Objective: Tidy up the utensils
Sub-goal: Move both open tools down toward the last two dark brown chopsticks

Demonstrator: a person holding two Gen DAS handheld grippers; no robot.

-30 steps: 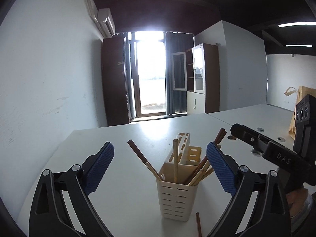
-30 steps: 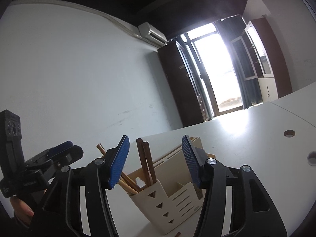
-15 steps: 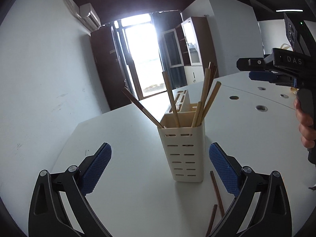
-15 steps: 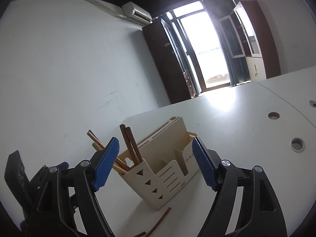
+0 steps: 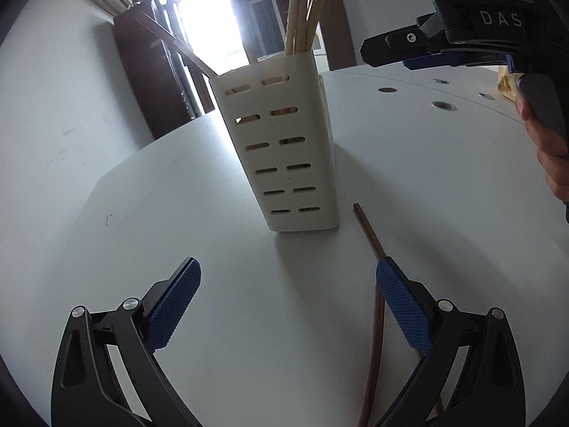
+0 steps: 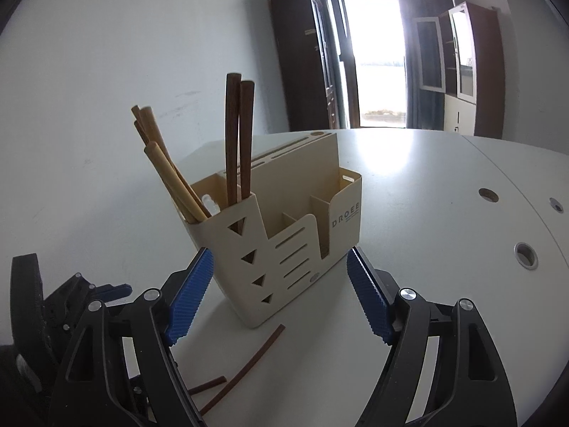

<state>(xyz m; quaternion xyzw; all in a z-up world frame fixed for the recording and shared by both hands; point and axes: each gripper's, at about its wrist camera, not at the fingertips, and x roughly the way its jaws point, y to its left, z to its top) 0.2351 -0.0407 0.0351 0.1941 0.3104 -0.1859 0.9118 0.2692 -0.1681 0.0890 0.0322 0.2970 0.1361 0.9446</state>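
Note:
A cream slotted utensil holder [image 5: 284, 149] [image 6: 284, 242] stands on the white table with dark chopsticks [image 6: 238, 135] and pale chopsticks [image 6: 167, 163] upright in its tall end. Two loose dark chopsticks [image 5: 370, 231] [image 6: 256, 359] lie on the table in front of it. My left gripper [image 5: 286, 270] hangs low and open just short of the holder. Its right finger [image 5: 402, 302] lies over the loose chopsticks, and nothing is between the pads. My right gripper [image 6: 279, 259] [image 5: 409, 49] is open too, its tips level with the holder's base and clear of it.
The white table [image 6: 444, 213] has round cable holes [image 6: 525, 254] [image 5: 442, 105] to the right. A white wall runs along its left edge. A person's hand [image 5: 551, 163] grips the right gripper's handle. A paper bag [image 5: 506, 85] sits far right.
Both grippers have come down toward the table and tilted downward. The holder looms larger and the loose chopsticks have come into view. The right gripper's jaws have spread wider.

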